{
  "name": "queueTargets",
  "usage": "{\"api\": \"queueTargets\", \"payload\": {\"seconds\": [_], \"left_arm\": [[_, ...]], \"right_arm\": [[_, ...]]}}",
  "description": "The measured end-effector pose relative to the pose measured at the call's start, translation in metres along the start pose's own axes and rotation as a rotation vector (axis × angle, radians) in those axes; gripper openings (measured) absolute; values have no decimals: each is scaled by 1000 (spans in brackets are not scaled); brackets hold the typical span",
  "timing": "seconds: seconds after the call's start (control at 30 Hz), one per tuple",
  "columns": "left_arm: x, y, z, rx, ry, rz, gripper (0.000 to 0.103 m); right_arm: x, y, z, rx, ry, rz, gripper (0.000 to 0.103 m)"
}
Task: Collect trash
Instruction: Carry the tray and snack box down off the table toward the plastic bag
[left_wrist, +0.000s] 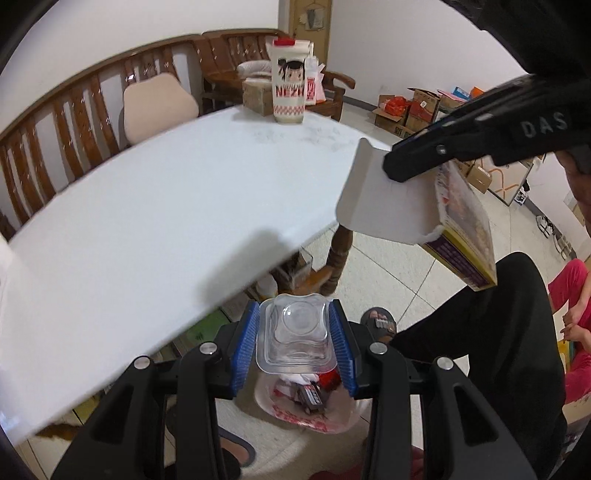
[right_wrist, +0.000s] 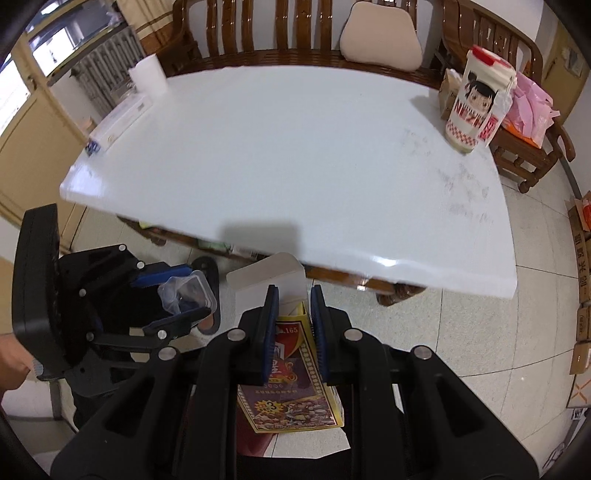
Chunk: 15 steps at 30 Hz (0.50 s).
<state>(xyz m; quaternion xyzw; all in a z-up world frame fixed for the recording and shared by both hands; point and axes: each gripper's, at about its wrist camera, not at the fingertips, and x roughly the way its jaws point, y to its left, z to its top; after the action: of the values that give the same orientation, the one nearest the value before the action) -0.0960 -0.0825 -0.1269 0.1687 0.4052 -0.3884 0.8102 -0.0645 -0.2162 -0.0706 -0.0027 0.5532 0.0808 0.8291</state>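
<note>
Carrying step: the left gripper (left_wrist: 295, 334) pinches a clear plastic tub (left_wrist: 295, 338) above the trash bag (left_wrist: 306, 406); the right gripper (right_wrist: 293, 332) clamps a cardboard box (right_wrist: 291, 398). Next comes releasing both over the bag.

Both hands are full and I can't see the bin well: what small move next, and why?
Probably lower the left hand-held gripper a little and release: its clear plastic tray hangs right above the open trash bag, while the right hand-held gripper's carton is off to the side.
</note>
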Motion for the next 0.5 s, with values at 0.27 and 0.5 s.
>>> {"api": "queueTargets", "payload": {"seconds": [0.27, 0.5], "left_arm": [[38, -22, -42, -46, 60, 1, 38], [81, -24, -75, -114, 111, 58, 38]], "right_arm": [[33, 4, -51, -5, 29, 11, 18], [79, -5, -82, 0, 62, -7, 18]]}}
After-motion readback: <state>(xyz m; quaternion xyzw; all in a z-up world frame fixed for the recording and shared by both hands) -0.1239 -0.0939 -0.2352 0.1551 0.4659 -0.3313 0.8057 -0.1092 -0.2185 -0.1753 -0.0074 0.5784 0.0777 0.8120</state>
